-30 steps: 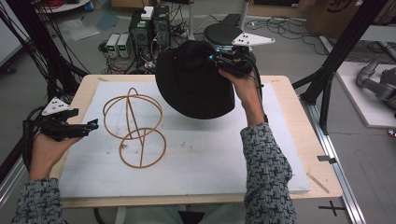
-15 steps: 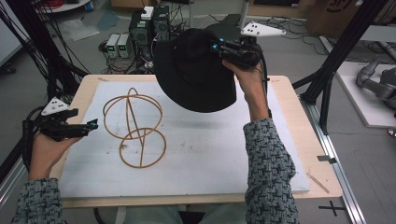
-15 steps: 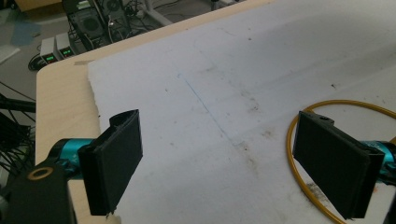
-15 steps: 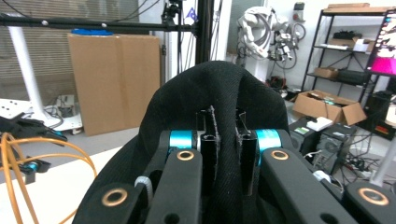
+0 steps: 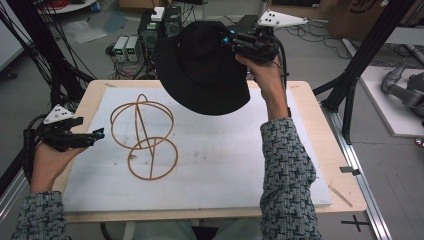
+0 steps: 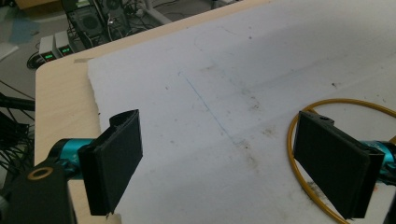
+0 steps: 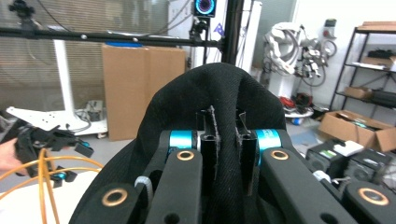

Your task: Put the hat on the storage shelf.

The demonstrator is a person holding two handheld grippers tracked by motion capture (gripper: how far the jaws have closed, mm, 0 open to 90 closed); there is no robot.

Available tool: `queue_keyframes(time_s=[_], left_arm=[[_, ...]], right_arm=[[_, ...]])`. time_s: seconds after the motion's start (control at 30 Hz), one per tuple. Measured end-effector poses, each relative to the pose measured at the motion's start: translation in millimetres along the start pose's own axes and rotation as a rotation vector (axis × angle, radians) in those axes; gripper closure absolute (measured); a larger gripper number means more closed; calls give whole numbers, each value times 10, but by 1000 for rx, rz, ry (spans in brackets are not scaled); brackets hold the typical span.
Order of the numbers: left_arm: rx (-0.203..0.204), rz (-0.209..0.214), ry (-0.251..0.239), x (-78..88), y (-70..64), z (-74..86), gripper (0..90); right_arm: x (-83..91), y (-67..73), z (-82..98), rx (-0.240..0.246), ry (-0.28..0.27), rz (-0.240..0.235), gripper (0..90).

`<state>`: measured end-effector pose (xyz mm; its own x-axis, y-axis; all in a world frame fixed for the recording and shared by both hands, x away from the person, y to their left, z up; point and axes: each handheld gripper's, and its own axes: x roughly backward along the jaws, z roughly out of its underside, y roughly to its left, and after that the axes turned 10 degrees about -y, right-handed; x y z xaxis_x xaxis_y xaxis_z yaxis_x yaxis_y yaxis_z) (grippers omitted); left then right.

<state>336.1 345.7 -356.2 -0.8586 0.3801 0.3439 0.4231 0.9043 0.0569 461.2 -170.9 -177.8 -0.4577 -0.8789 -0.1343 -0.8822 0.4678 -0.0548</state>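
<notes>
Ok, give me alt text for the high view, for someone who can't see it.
The right gripper, shut on the brim of a black hat, holds it in the air above the far side of a white mat. A wire hat stand sits on the mat, and the left gripper rests open beside it.

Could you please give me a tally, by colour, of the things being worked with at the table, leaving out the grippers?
Black: 1, the hat, held up above the table
Golden brown: 1, the wire stand, standing on the white sheet
White: 1, the sheet that covers the tabletop
Total: 3
</notes>
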Motion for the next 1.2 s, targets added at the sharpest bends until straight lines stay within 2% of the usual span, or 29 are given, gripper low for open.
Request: queue_keyframes(time_s=[0.27, 0.5, 0.7, 0.9, 1.2], left_arm=[[2, 2, -2, -4, -9, -1, 162], [3, 0, 0, -6, 0, 6, 162], [0, 1, -1, 1, -3, -3, 162], [4, -1, -1, 5, 6, 3, 162], [11, -8, -4, 18, 36, 19, 162]], right_arm=[[-5, 39, -48, -18, -56, -62, 855], [-28, 82, -72, -29, -84, -111, 855], [-78, 142, -80, -34, -88, -151, 855], [-183, 214, -118, -32, -66, -186, 855], [-404, 386, -150, -36, -55, -285, 856]])
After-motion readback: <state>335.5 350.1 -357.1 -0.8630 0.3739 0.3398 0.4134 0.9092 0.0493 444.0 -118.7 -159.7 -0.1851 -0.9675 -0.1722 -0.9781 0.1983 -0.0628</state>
